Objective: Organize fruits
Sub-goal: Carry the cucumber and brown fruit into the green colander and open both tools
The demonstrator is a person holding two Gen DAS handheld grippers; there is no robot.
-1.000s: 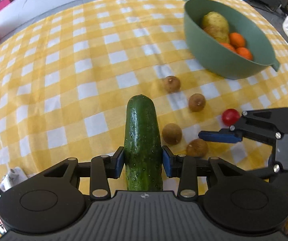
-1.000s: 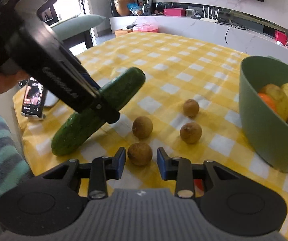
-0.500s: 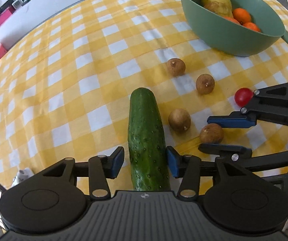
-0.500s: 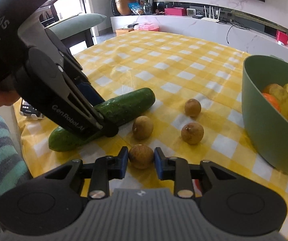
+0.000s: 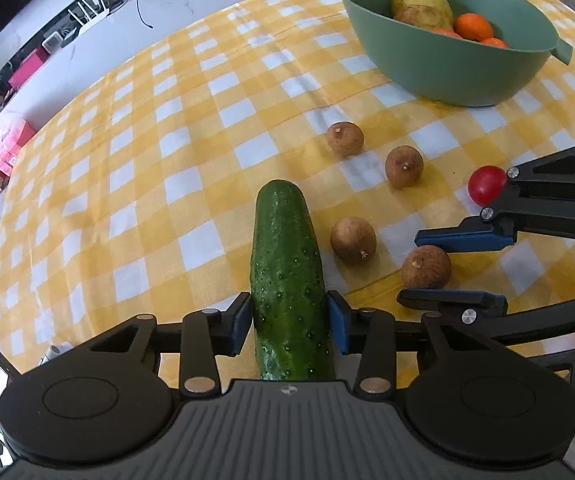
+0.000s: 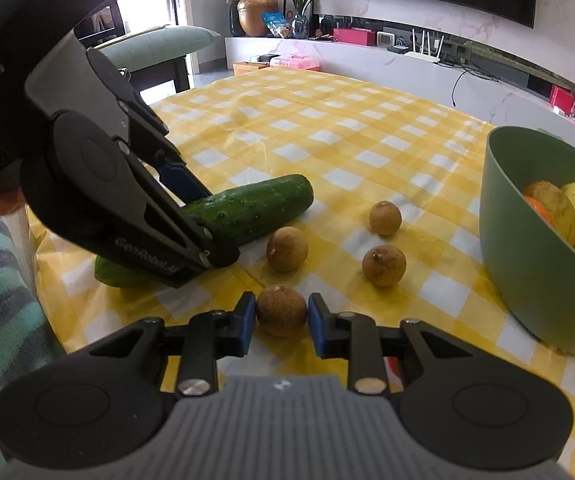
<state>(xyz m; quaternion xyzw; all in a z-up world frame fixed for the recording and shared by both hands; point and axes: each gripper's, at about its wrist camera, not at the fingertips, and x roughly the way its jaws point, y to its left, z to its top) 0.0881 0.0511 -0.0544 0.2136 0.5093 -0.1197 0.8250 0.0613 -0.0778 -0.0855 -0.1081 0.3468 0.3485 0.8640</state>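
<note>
- My left gripper has the cucumber between its blue pads; the jaws have just been closing, and both pads now press its flanks near the back end.
- The cucumber is long, dark green, glossy and pimpled. From the right wrist view its near end looks low on the cloth and its rounded far end points toward the bowl; I cannot tell whether it is lifted.
- The cloth is a yellow-and-white check, slightly creased.
- Just right of the cucumber lie four small round brown fruits with dull, rough skin and short stem stubs: one just beside the cucumber, two farther on.
- The fourth sits between my right gripper pads, which are closed on it, touching both sides, at the cloth's near edge.
- A smooth red tomato lies just beside the right gripper's linkage.
- Far right, the green bowl, matte and smooth-walled with a small lug, holds yellow-brown pears and oranges.
</note>
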